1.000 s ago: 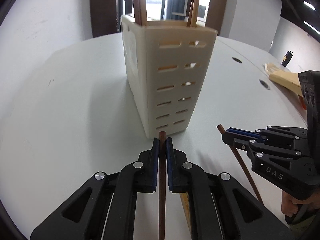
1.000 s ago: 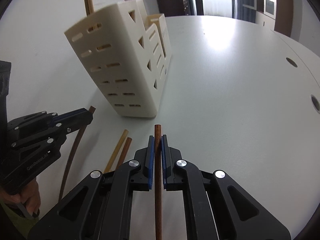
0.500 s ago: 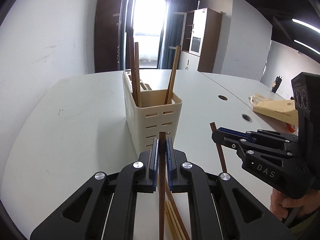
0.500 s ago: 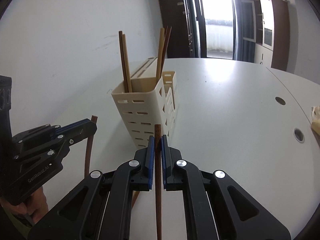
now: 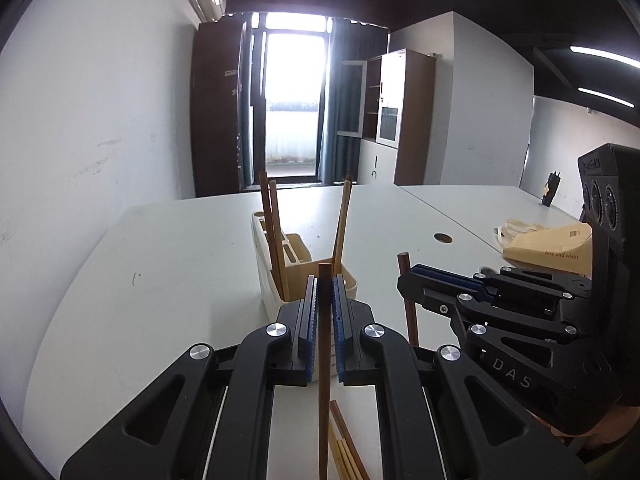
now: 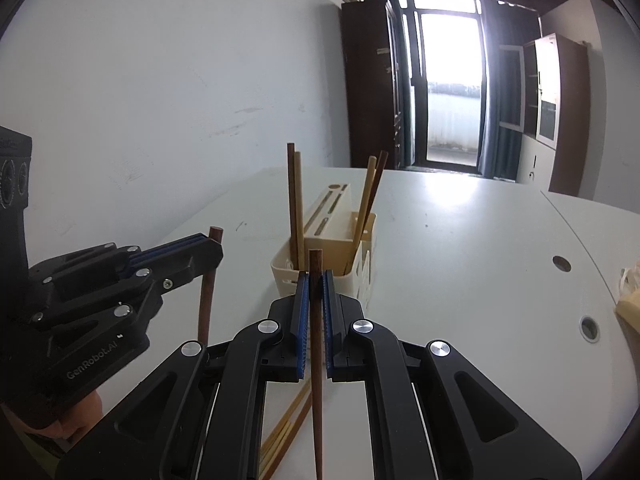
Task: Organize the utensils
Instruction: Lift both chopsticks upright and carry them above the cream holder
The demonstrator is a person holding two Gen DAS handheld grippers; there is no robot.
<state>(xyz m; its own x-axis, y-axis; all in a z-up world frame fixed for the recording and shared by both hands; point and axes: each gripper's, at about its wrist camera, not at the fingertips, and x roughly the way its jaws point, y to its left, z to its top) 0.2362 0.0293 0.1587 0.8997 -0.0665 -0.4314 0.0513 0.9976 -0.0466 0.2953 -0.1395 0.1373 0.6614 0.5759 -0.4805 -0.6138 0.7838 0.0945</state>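
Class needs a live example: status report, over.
Left gripper shut on dark chopstick. Right gripper shut on another. Holder ahead, four sticks in. Path unobstructed.

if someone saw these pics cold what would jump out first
Most striking are the two black grippers side by side, the left gripper and the right gripper, each clamped on an upright dark brown chopstick. Just beyond them on the white table stands a cream utensil holder with four chopsticks sticking up from it, and more chopsticks lie loose below the grippers.
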